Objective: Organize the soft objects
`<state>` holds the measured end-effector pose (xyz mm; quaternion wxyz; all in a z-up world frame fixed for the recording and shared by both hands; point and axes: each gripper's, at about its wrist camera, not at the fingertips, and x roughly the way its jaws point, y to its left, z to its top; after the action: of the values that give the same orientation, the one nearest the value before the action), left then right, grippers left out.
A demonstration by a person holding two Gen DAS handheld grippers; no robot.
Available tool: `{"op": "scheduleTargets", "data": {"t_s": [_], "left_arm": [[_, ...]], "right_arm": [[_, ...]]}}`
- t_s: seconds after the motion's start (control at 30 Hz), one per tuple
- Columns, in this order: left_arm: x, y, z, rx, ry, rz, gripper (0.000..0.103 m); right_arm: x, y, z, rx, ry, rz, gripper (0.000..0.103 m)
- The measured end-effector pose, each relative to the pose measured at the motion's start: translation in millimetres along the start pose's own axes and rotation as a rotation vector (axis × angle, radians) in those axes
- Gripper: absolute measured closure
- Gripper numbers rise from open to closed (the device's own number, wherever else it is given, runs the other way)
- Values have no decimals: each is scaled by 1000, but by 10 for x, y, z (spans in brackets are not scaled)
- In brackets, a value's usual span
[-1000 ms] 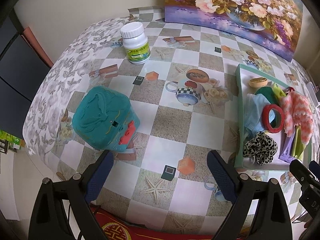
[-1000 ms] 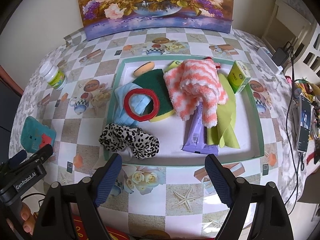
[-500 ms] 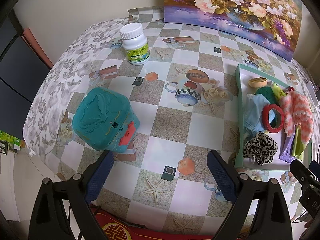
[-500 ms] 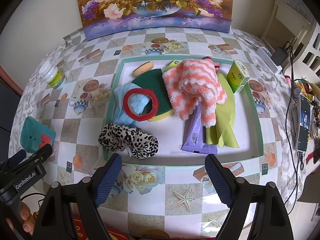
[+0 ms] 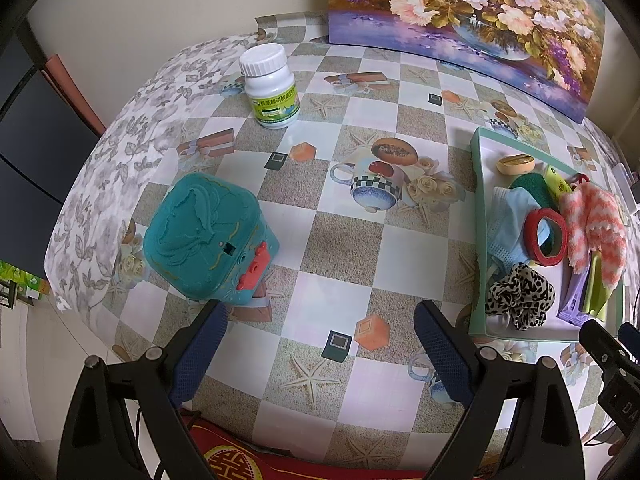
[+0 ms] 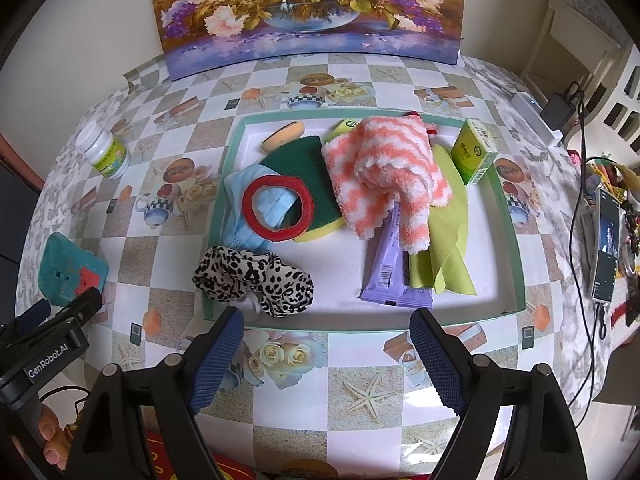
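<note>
Item: table (image 6: 360, 404) under a checked cloth, holding a green-rimmed tray (image 6: 508, 216) of soft goods. We noted bare cloth between the tray's near rim and the table's near edge, and a broad open stretch between tray and teal box (image 5: 208, 240), which stood close to the left edge; a white bottle (image 5: 272, 88) stood farther back, a flower painting (image 6: 304, 8) along the far side. We held the right tool (image 6: 326, 356) above the near strip, its jaws spread wide with nothing between them, the leopard scrunchie (image 6: 256, 280) just beyond its left finger at the tray's near left corner. Behind lay a red ring band (image 6: 278, 210) on a blue face mask (image 6: 240, 220) and dark green pad (image 6: 304, 168); a pink-and-white towel (image 6: 384, 176) covered part of a purple packet (image 6: 390, 268) and yellow-green cloth (image 6: 444, 248); a green carton (image 6: 474, 152) leaned at the right rim. Our left tool (image 5: 320, 340) hung likewise spread and empty over open cloth, the box just beyond its left finger, the tray well to its right. What lay beneath the towel was hidden; label print was illegible.
</note>
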<state>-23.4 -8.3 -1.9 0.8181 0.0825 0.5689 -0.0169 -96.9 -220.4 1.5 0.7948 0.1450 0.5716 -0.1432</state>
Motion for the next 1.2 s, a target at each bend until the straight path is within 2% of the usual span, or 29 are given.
{"op": "scheduleTargets", "data": {"t_s": [1.2], "left_arm": [[-16,39,18,-26,-8,-6,8]], "right_arm": [[-12,20,6,-1,-15,-10,16]]}}
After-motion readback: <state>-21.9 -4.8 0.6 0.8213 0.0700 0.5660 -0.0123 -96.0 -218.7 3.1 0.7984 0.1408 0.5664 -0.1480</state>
